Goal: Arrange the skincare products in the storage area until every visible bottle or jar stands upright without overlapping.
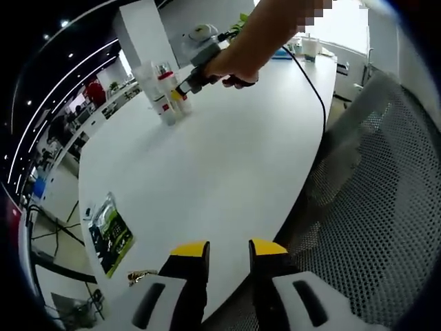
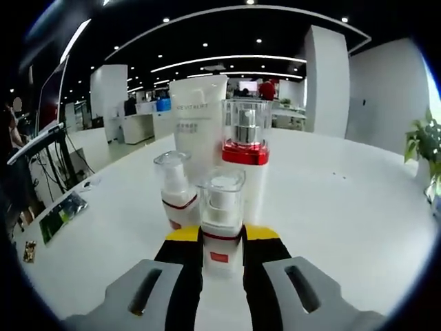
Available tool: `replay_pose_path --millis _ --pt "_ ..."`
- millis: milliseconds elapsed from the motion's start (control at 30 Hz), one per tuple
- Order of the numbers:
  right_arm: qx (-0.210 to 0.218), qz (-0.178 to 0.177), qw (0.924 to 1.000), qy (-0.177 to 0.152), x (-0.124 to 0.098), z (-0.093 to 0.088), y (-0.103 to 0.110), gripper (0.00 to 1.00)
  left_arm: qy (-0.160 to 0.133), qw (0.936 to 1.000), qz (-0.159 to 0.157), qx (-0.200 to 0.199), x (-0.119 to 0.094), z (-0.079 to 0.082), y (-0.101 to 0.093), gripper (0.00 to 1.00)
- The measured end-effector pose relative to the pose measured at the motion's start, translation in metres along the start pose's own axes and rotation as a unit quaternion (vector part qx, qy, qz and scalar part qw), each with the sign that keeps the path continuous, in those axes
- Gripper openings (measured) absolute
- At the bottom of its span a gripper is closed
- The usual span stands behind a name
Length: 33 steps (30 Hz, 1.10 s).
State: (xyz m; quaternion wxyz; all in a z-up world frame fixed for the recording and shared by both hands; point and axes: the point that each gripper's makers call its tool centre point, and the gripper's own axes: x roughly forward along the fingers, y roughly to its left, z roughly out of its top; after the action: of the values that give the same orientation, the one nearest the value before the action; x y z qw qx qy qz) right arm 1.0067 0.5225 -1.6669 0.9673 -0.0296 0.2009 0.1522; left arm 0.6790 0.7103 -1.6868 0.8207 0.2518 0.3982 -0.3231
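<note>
On the white table (image 2: pixel 344 207) stands a tight group of skincare items, all upright. At the back is a tall white tube (image 2: pixel 198 114). Beside it is a white bottle with a red band and clear cap (image 2: pixel 245 148), and a small clear-capped bottle (image 2: pixel 175 193) is in front on the left. The nearest small bottle (image 2: pixel 220 217), with a red label, sits between the yellow-tipped jaws of my right gripper (image 2: pixel 222 234), which is shut on it. In the left gripper view the same group (image 1: pixel 164 93) is far across the table, with the hand-held right gripper (image 1: pixel 182 92) at it. My left gripper (image 1: pixel 229 252) hangs open over the table's near edge, holding nothing.
A black mesh chair back (image 1: pixel 372 207) fills the right side of the left gripper view. A green-and-black packet (image 1: pixel 110 231) and a small gold item (image 1: pixel 141 276) lie near the table's left edge. A cable (image 1: pixel 313 89) runs across the far end. A plant (image 2: pixel 424 145) stands at the right.
</note>
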Motion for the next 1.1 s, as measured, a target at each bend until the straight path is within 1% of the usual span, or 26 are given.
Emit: replay_pose_path --millis 33,67,100,333,467,533,567,733,967,1000,1033,1100 --pt "0.001 -0.002 1.0000 0.000 0.0005 0.0001 -0.0003 0.19 -0.001 1.0000 -0.001 -0.002 -0.0001 0.0006 -0.0003 0.24" --pt "0.002 -0.004 1.0000 0.000 0.0011 0.0004 -0.0004 0.19 -0.009 0.9998 -0.009 -0.013 -0.0005 0.0033 -0.0034 0.24" --pt "0.004 -0.005 1.0000 0.000 0.0014 0.0004 -0.0006 0.19 -0.014 0.9997 -0.013 -0.015 -0.0010 0.0054 -0.0046 0.24" --pt "0.011 -0.016 0.9998 0.005 0.0055 0.0008 -0.0023 0.19 -0.011 0.9998 -0.010 -0.017 -0.0003 0.0038 -0.0037 0.24" --pt "0.019 -0.022 0.9994 0.020 0.0050 -0.0028 -0.0002 0.19 -0.009 0.9997 -0.012 -0.017 -0.0005 0.0035 -0.0044 0.24" --pt "0.013 -0.025 0.9994 0.021 0.0034 -0.0032 0.0005 0.19 -0.012 0.9997 -0.014 -0.019 -0.0007 0.0047 -0.0050 0.24" --pt "0.003 -0.026 0.9994 0.022 0.0041 -0.0028 0.0006 0.19 -0.013 0.9996 -0.014 -0.020 -0.0009 0.0050 -0.0049 0.24" --pt "-0.002 -0.028 0.9992 0.029 0.0066 -0.0005 -0.0026 0.19 -0.011 0.9996 -0.015 -0.019 -0.0006 0.0044 -0.0053 0.24" --pt "0.005 -0.035 0.9988 0.033 0.0007 0.0006 0.0009 0.19 -0.012 0.9996 -0.013 -0.020 -0.0009 0.0045 -0.0043 0.24" --pt "0.006 -0.034 0.9987 0.037 0.0012 -0.0006 0.0010 0.19 -0.011 0.9996 -0.013 -0.020 -0.0009 0.0043 -0.0042 0.24" --pt "0.010 -0.031 0.9981 0.052 0.0005 -0.0058 0.0024 0.20 -0.012 0.9997 -0.012 -0.019 -0.0010 0.0045 -0.0040 0.24" --pt "0.019 -0.033 0.9981 0.049 -0.0019 -0.0061 0.0023 0.22 -0.013 0.9996 -0.012 -0.020 -0.0011 0.0047 -0.0043 0.24"
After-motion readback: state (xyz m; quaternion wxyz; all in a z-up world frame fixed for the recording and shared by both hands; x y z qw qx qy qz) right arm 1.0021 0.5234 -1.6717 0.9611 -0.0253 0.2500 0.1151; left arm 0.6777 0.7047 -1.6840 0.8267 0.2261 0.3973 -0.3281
